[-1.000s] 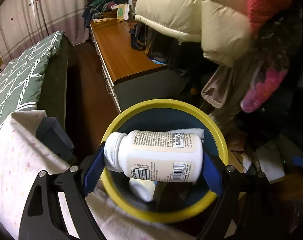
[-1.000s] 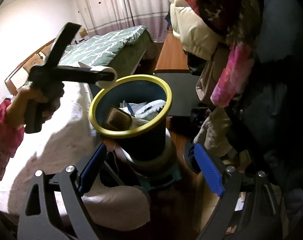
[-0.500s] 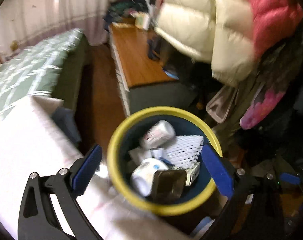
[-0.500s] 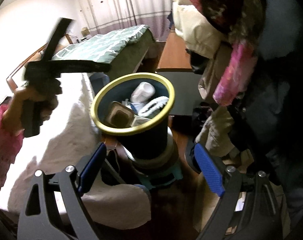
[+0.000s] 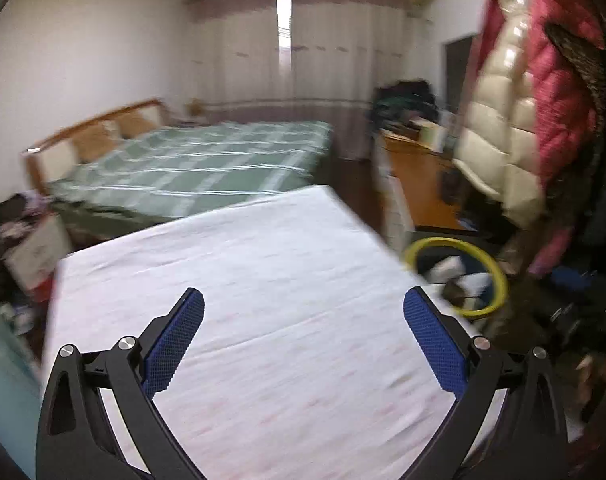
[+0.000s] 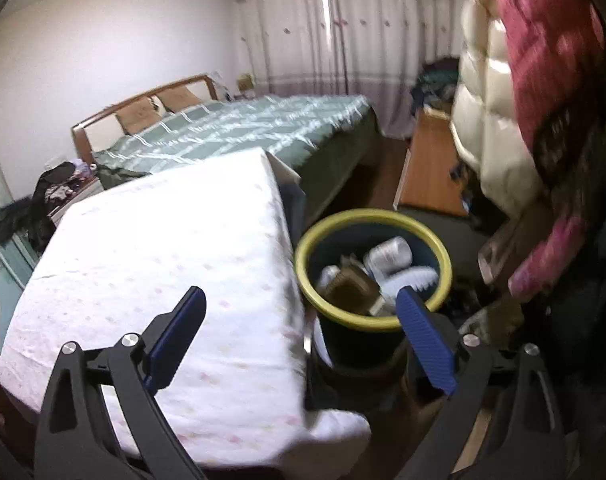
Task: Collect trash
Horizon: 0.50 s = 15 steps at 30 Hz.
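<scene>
The left gripper (image 5: 303,334) hangs over the white-clothed table (image 5: 263,280), its blue pads spread wide with nothing between them. The right gripper (image 6: 301,334) is just as wide apart and just as empty, straddling the table's edge beside the yellow-rimmed bin (image 6: 373,322).

Taking that bin as the mark: it stands on the floor against the table's right side, and the collected trash lies in it, a white bottle (image 6: 387,256) tipped on its side, a brown box (image 6: 349,290) and a ribbed white piece (image 6: 413,282). From the left gripper the bin (image 5: 499,276) sits off to the right and lower; the right gripper is the nearer one, almost above the rim.

I see nothing loose on the cloth on the bin's left, though the views are blurred. To my eye the collecting looks close to done.
</scene>
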Motion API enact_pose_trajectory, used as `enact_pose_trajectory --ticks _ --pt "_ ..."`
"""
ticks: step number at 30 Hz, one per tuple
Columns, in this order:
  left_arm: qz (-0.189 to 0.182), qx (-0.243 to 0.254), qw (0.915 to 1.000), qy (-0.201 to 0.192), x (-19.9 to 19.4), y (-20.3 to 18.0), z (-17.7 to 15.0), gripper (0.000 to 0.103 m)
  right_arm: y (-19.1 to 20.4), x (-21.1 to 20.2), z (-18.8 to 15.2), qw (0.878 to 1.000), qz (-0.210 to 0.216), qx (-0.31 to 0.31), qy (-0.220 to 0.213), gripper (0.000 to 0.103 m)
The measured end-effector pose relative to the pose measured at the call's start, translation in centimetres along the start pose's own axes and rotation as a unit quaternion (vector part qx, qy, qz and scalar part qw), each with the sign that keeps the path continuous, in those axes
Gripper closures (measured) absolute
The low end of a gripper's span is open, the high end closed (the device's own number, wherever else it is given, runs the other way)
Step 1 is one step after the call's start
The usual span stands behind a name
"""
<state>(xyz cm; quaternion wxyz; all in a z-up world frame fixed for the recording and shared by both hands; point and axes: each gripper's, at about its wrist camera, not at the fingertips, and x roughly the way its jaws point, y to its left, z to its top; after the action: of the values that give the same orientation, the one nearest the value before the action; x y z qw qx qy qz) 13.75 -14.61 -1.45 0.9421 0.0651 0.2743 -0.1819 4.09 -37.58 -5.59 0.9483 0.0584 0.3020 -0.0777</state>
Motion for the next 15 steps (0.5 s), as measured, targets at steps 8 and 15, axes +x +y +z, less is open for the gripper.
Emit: enact_pose_trajectory --ticks 8,15 --pt "0.096 -0.097 0.9905 -0.023 -7.7 7.5 -6.0 0.005 3.2 -3.2 0.4 0.998 -0.001 -0.041 -0.041 0.007" --pt "0.100 -0.139 0.9838 -0.053 -12.2 9.8 -8.7 0.005 3.9 -6.6 -0.6 0.997 -0.004 -0.040 -0.066 0.007"
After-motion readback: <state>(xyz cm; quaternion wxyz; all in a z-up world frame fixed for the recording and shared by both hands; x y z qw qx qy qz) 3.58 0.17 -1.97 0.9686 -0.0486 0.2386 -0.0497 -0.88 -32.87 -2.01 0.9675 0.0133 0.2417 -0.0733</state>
